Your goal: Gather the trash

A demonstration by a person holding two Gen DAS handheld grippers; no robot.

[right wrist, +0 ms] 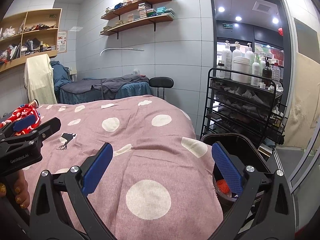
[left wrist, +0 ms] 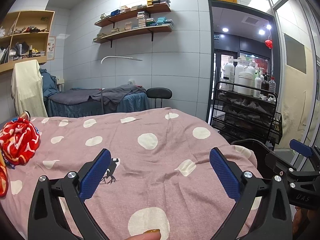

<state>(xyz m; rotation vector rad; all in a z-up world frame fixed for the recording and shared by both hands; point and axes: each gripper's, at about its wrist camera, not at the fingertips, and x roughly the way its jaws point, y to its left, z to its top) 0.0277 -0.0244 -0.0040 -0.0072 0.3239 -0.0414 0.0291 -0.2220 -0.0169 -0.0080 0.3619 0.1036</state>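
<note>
Here, over a bed draped in a pink polka-dot blanket (left wrist: 152, 160), the left gripper (left wrist: 160, 172) hangs with jaws spread wide, holding nothing. The right gripper (right wrist: 162, 168) is equally wide open and empty, its right finger above a black trash bin (right wrist: 250, 150) at the bed's 3 o'clock edge; something orange (right wrist: 223, 186) lies inside. A crumpled red patterned wrapper (left wrist: 19, 140) rests on the blanket at 9 o'clock. A black trolley (right wrist: 240, 104) of bottles stands at 2 o'clock.
</note>
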